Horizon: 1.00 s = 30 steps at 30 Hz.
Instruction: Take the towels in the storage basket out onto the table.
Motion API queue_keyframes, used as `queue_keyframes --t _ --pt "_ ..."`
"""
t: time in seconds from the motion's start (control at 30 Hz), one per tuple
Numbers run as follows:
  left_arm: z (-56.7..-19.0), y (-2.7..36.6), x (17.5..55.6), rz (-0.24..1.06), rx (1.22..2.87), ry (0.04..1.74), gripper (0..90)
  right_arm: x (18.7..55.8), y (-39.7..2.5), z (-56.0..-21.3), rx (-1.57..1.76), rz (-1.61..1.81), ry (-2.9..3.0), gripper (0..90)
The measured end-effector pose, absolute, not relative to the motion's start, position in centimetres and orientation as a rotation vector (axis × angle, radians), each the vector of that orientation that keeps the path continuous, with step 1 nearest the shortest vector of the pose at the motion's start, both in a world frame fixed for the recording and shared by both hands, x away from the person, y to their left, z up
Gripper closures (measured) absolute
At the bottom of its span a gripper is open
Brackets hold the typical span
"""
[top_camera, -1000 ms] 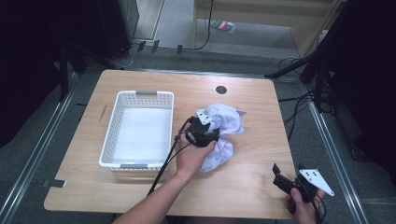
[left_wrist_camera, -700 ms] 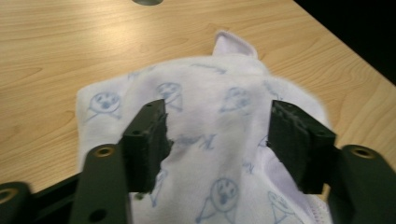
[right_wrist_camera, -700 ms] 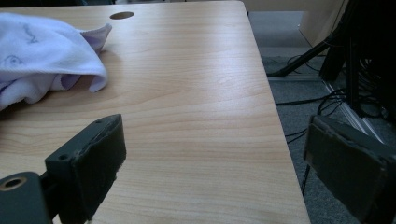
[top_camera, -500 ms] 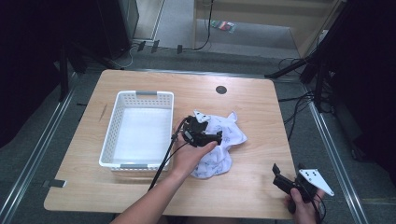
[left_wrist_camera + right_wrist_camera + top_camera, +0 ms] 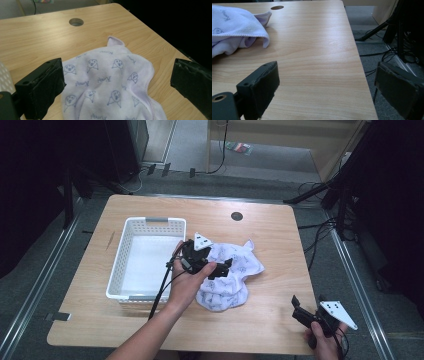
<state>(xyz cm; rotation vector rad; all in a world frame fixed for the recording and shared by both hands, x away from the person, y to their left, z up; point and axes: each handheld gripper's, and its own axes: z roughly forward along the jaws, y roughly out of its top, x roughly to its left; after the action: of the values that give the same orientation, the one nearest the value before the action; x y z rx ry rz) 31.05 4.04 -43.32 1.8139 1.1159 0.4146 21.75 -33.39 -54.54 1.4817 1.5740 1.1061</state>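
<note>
A lavender cloth (image 5: pixel 235 275) printed with small faces lies crumpled on the wooden table (image 5: pixel 270 235), just right of a white basket (image 5: pixel 116 270). My left gripper (image 5: pixel 222 269) hovers over the cloth's left part. In the left gripper view the left gripper (image 5: pixel 117 75) is open wide, the cloth (image 5: pixel 110 82) lying below and between its jaws with nothing gripped. My right gripper (image 5: pixel 300 310) rests at the table's near right corner. In the right gripper view the right gripper (image 5: pixel 328 75) is open and holds nothing, and the cloth (image 5: pixel 234 27) lies far off at the upper left.
The basket's inside looks bare. A round cable hole (image 5: pixel 236 216) sits near the table's far edge. The table's right edge (image 5: pixel 359 65) drops to a floor with cables and black stands. Bare wood lies between the cloth and the right gripper.
The left gripper has drifted slightly left and nearer, and the cloth under it has spread lower and flatter. The right gripper has stayed put.
</note>
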Motion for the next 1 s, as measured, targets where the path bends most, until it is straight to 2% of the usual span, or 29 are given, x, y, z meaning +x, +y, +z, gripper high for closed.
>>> queue_keyframes --t 0.4,1.0 --pt "-42.1 9.3 30.1 0.478 1.748 1.137 0.0 21.8 -33.4 -54.5 1.481 1.102 1.576 6.1" --pt "-42.7 16.3 28.3 0.555 1.679 1.196 0.0 21.8 -33.4 -54.6 1.478 1.094 1.58 6.2"
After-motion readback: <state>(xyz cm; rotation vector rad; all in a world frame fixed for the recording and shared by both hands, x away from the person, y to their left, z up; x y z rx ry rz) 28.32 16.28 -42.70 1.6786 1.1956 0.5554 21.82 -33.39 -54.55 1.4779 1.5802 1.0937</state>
